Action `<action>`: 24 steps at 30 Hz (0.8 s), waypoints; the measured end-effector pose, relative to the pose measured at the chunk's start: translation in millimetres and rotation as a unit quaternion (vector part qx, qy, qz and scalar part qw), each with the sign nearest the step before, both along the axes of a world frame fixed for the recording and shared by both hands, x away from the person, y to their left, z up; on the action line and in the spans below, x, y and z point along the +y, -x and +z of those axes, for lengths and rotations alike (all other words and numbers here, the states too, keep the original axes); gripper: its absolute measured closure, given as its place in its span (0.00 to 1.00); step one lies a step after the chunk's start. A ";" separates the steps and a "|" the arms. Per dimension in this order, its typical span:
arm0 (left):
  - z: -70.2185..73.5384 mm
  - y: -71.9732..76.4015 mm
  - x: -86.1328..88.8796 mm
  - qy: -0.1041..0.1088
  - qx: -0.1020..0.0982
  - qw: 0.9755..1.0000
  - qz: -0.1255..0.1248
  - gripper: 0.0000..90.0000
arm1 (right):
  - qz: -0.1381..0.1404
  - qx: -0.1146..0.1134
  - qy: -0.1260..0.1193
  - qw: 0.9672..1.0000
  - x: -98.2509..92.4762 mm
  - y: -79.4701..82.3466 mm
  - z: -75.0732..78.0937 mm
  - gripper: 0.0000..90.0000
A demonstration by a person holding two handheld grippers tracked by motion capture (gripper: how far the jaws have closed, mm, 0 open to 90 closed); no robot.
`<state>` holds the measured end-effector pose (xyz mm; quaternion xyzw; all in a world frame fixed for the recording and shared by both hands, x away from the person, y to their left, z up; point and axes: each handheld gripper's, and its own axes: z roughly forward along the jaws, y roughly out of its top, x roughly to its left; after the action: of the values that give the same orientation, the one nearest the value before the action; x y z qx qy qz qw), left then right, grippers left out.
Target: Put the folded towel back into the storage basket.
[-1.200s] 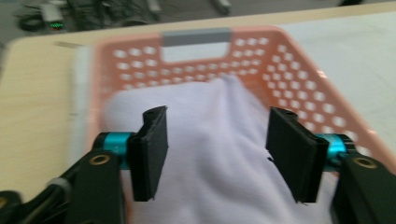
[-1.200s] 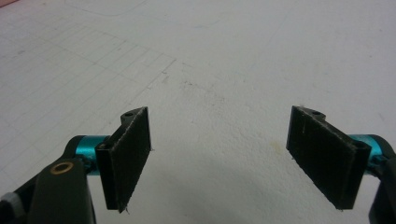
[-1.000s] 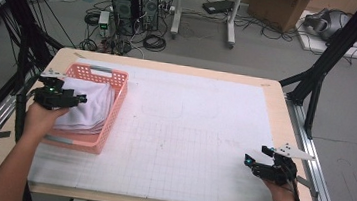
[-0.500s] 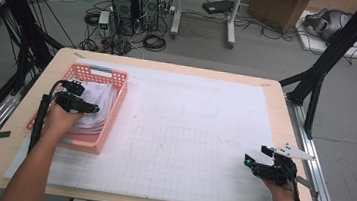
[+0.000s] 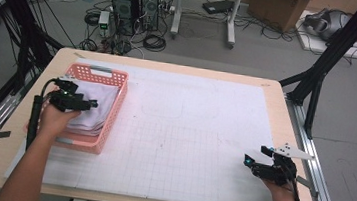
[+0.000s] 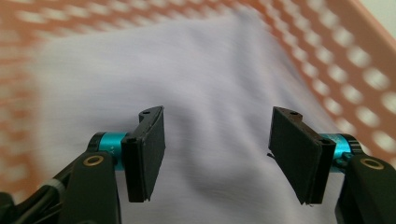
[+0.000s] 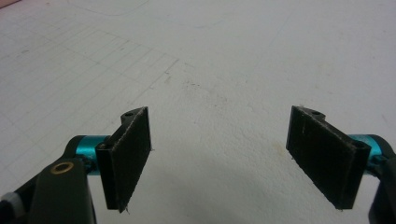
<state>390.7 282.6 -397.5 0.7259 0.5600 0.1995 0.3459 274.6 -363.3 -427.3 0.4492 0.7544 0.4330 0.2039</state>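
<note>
While the high view places the left gripper (image 5: 90, 104) over the pink basket (image 5: 112, 118), its own view shows jaws just widened, apart above white cloth (image 6: 210, 93); the right gripper (image 7: 219, 158) gapes over bare desk (image 7: 233, 56).

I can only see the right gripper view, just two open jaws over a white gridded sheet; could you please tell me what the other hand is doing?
Observer: The left gripper is over a pink basket at the table's left side, pointing at a folded white cloth inside it.
Operator: Thank you. Does it have hold of the cloth?
Observer: No. In the left gripper view its jaws stand apart, having just been opening, with the cloth showing in the gap and nothing pinched between them.
Operator: And where is my right gripper relative to that basket?
Observer: The right gripper sits low at the table's near right corner, far across the white sheet from the basket.
</note>
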 end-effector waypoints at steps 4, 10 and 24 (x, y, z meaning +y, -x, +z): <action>-10.5 -4.9 4.0 -0.015 0.045 0.999 0.015 0.40 | 0.004 -0.002 0.001 1.000 1.2 -0.2 -0.3 0.23; -15.3 -9.1 3.8 -0.060 0.051 0.996 0.043 0.41 | 0.002 0.002 0.001 1.000 0.3 0.1 -1.0 0.23; 29.8 32.5 13.0 0.106 -0.173 0.979 -0.004 0.31 | -0.002 -0.005 -0.002 1.000 -3.5 1.1 1.3 0.23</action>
<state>358.1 295.5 -367.7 0.6418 0.5066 0.2600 0.5137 273.5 -366.8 -426.0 0.4486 0.7516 0.4367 0.2078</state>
